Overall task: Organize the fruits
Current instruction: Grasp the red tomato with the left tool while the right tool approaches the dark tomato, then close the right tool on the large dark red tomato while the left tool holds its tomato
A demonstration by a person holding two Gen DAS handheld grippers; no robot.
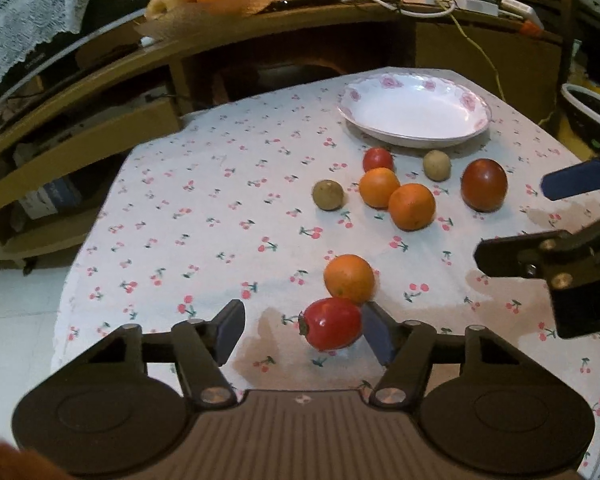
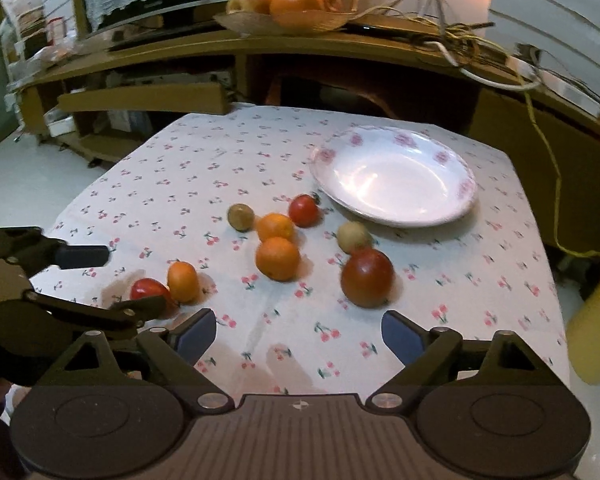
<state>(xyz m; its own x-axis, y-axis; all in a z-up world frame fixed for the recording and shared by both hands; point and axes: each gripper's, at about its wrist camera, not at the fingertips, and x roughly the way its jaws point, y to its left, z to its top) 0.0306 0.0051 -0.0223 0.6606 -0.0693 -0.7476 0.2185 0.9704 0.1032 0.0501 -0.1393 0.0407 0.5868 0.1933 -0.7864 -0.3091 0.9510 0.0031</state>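
Red tomato (image 1: pixel 332 329) sits between my left gripper (image 1: pixel 302 330) jaws, open wide.
It lies near the table's (image 1: pixel 188 184) front edge, touching an orange (image 1: pixel 349 279); my right gripper (image 2: pixel 298 336) is open too.

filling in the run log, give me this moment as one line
left gripper: open around red tomato, not closed | right gripper: open, holding nothing | plate: no fruit on it | other fruit loose on tablecloth

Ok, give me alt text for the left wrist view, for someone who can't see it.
Open left tongs straddle a red tomato on a cherry-print tablecloth. Oranges, tomatoes and small brown fruits lie beyond, before an empty floral plate; the right tongs enter at right.
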